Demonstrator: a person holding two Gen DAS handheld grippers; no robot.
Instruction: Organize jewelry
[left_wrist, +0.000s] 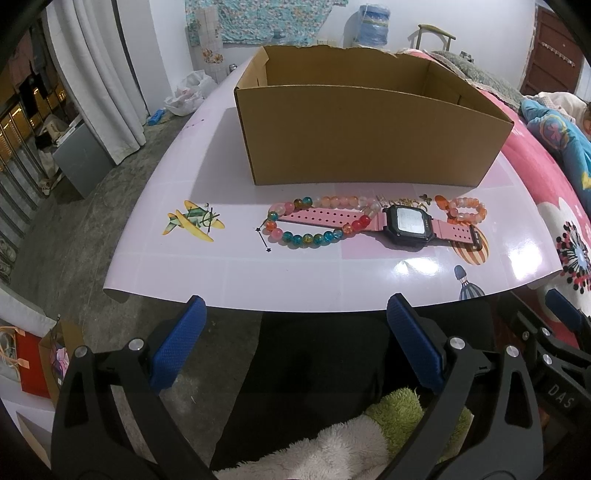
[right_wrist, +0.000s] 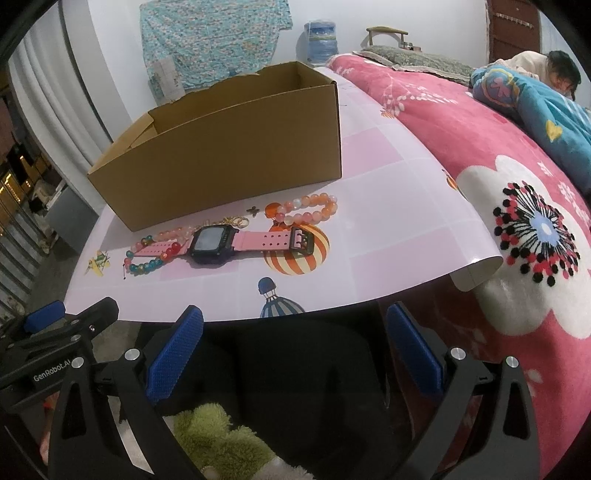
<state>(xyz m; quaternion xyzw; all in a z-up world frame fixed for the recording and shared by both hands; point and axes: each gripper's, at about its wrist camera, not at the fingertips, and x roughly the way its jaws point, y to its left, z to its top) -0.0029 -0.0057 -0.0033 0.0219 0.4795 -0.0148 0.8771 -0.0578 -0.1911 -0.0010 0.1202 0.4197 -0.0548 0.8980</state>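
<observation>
Tools sit short of the near edge of the worktop (left_wrist: 207, 266), both empty: the left tool (left_wrist: 291, 339) has its blue pads spread apart, and the right tool (right_wrist: 295, 343) likewise.

Jewelry lies in a row just in front of the open cardboard box (left_wrist: 369, 136), none of it inside yet.

- The pink watch (left_wrist: 406, 223) has one strap threaded through the multicolour bead bracelet (left_wrist: 306, 221). Lifting either piece may drag the other and drop it off the edge.
- The peach bead bracelet (right_wrist: 306, 208) lies apart, near the strap buckle. Round beads can roll out of a loose pinch.
- Small gold pieces (right_wrist: 238, 220), possibly earrings, sit close behind the watch. They are thin and flat, so the pads may slide over them or flick them away.
</observation>
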